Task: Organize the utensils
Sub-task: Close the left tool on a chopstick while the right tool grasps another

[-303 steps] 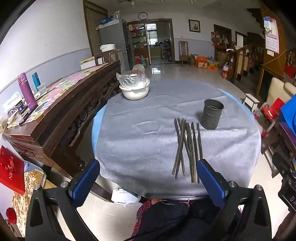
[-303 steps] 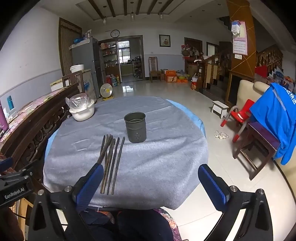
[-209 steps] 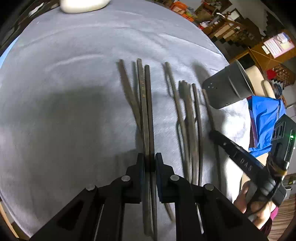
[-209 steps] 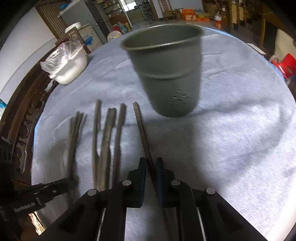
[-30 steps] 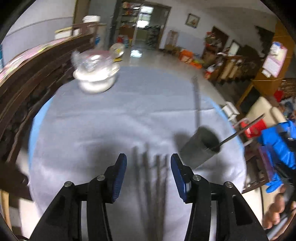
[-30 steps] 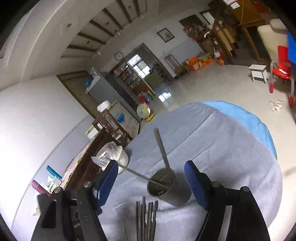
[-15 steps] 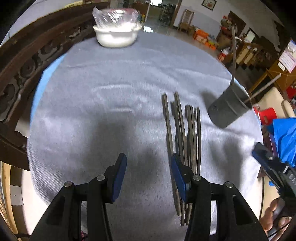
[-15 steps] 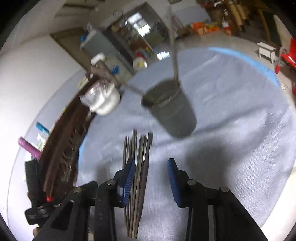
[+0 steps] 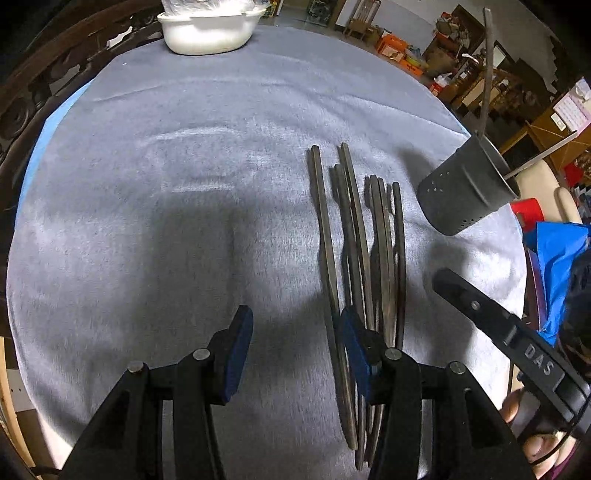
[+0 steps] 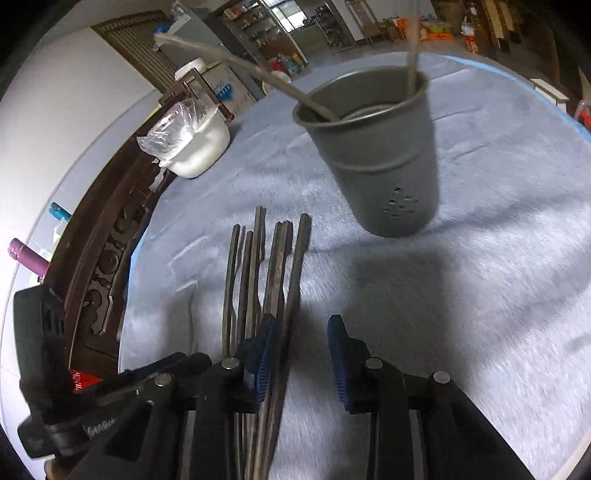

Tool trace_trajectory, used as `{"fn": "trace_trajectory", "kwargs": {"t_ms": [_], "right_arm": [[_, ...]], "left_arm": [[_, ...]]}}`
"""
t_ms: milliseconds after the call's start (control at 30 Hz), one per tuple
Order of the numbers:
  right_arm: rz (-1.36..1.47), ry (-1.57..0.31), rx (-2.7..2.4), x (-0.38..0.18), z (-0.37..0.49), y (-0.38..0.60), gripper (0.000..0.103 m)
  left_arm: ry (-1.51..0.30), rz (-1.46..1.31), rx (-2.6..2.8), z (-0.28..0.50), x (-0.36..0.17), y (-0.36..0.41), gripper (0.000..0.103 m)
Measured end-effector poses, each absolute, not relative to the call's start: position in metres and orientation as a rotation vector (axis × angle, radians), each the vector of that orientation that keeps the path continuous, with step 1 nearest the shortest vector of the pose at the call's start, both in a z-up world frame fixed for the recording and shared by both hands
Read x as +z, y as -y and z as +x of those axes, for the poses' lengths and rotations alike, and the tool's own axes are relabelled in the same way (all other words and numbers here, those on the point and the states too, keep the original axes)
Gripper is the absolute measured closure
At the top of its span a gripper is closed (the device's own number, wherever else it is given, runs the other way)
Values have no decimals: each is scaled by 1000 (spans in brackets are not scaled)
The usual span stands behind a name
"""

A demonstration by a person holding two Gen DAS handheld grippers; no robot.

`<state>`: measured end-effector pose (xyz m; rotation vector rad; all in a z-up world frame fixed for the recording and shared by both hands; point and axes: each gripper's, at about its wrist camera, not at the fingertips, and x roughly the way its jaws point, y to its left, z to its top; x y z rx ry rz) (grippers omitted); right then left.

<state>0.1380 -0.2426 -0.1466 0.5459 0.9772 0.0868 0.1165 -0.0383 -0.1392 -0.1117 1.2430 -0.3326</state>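
left wrist view: left gripper (image 9: 295, 347) has its blue-padded fingers (image 9: 240, 347) parted w/ nothing between them, low over the grey cloth (image 9: 147, 221). its right finger sits just beside the near ends of the chopsticks (image 9: 354, 236), can't tell if touching. right wrist view: right gripper (image 10: 301, 354) also parted, empty, its left pad (image 10: 266, 350) right against the outermost stick of the chopsticks (image 10: 273, 266) lying side by side on the cloth (image 10: 480, 295).

the grey metal holder (image 10: 384, 162) w/ small drain holes stands beyond the loose sticks, near them but apart; two sticks (image 10: 236, 62) already lean out of it. in the left view the holder (image 9: 469, 188) is to the right of the bundle.

surface: round table under a fuzzy grey cloth, blue edge showing at the rim. white bowl (image 9: 210, 29) covered w/ clear plastic at the far side. dark carved wood sideboard (image 10: 110, 236) runs along the left, a purple bottle (image 10: 27, 254) on it. room behind: tiled floor, fridge, doorway, clutter.

writing: "das" on the right gripper's body (image 9: 517, 343) in the left view.
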Motion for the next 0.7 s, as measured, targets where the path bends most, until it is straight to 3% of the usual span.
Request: {"fn": "trace_trajectory", "kwargs": {"t_ms": [167, 533, 600, 667, 700], "right_arm": [[554, -1025, 84, -158, 160, 235, 80], [505, -1068, 30, -166, 174, 226, 92], [484, -1075, 24, -164, 173, 225, 92], [468, -1084, 16, -163, 170, 226, 92], [464, -1087, 12, -163, 169, 227, 92]], "left_arm": [[-1274, -110, -342, 124, -146, 42, 62], [-1271, -124, -350, 137, -151, 46, 64], [-1272, -121, -340, 137, -151, 44, 68], [-1277, -98, -315, 138, -152, 43, 87], [-1279, -88, -305, 139, -153, 42, 91]]}}
